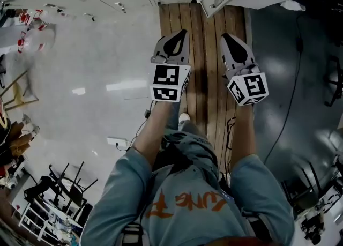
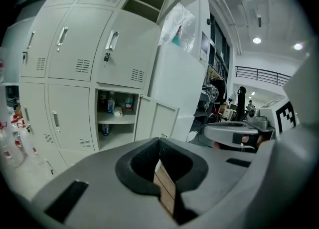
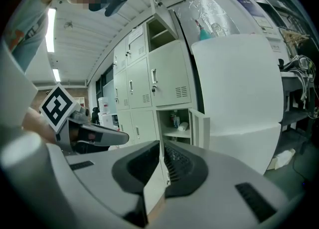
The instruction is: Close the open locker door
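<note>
our left gripper (image 2: 159, 143) and right gripper (image 3: 160, 145) are both pressed together on nothing, with the open locker door (image 3: 199, 129) standing upright well ahead, probably nearer our right.

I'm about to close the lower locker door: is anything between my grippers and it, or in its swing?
Nothing visible: only open space lies between the left gripper, right gripper and door. The bottles sit inside on the shelf.
</note>
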